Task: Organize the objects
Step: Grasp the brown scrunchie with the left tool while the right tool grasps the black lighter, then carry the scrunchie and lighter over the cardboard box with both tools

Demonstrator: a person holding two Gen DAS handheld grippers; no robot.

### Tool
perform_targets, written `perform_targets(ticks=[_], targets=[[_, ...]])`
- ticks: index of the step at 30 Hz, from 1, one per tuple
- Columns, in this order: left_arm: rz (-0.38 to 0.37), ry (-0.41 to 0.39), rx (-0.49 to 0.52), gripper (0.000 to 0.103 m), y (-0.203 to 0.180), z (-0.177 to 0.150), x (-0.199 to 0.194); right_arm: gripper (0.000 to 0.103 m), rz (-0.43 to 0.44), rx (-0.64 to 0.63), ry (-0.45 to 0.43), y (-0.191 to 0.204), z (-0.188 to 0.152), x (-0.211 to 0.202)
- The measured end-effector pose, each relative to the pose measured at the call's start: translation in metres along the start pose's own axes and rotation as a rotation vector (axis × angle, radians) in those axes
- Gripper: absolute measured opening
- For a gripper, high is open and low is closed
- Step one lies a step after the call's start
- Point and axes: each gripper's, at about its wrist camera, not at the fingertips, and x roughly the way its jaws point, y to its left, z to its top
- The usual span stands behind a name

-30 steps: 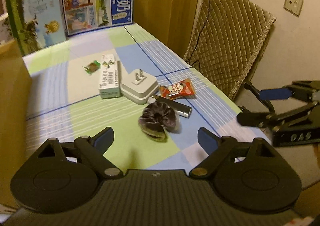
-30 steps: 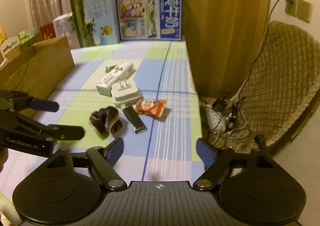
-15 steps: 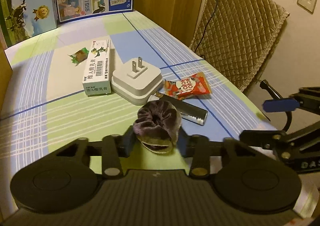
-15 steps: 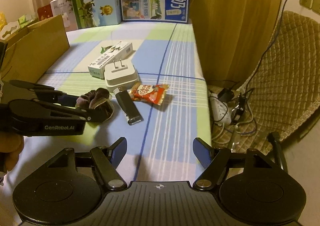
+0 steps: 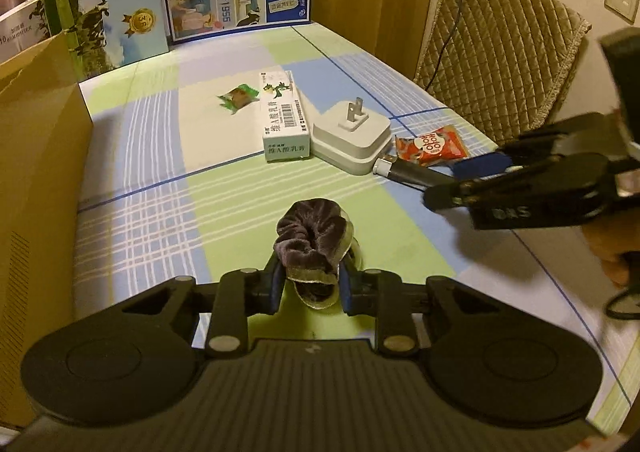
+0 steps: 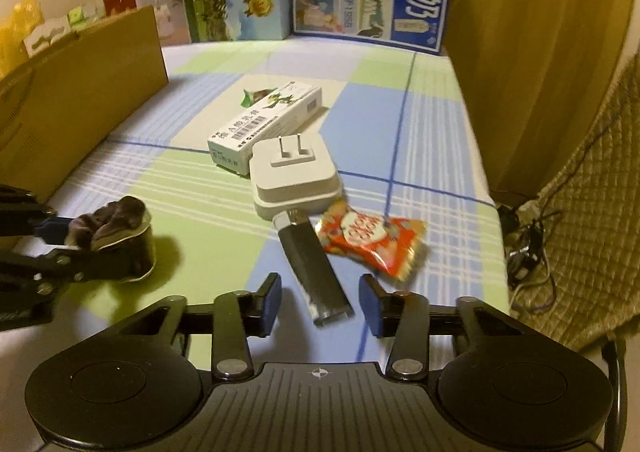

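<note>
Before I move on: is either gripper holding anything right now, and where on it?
Left gripper pinches the purple scrunchie across its near, lower folds. Right gripper is open, straddling the black lighter, holding nothing.

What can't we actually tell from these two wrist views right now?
- Inside of the cardboard box: both views show only its outer wall.
- Small green wrapper: right view, half hidden behind the white carton; too small to read in either.
- Black lighter: left view, far end covered by the right gripper.
- Scrunchie: whether it has left the cloth, since the left gripper hides its underside.
</note>
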Motion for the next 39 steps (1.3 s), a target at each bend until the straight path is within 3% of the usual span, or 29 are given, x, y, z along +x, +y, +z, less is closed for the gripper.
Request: perform_targets(ticks=[2, 5, 17, 31, 33, 39], targets=[[-0.006, -0.002, -0.001, 0.022, 0.000, -0.001, 0.000, 0.023, 0.001, 0.005, 0.010, 0.002, 0.004, 0.003], [-0.012, -0.006, 0.005, 0.022, -0.001, -0.002, -0.003, 0.019, 0.000, 0.021, 0.034, 0.006, 0.002, -0.002], [-0.029, 0.013, 0.022, 0.022, 0.000, -0.023, -0.019, 0.019, -0.003, 0.097, 0.062, 0.033, -0.041, -0.050], [-0.029, 0.004, 0.001, 0.027, 0.004, -0.027, -0.015, 0.023, -0.033, 0.040, 0.031, 0.043, -0.035, -0.037], [-0.029, 0.004, -0.006, 0.025, 0.005, -0.027, -0.015, 0.019, -0.035, 0.037, 0.028, 0.044, -0.036, -0.037], [-0.024, 0.000, 0.001, 0.017, 0.003, -0.022, -0.022, 0.019, -0.030, 0.077, 0.029, 0.043, -0.033, -0.047]])
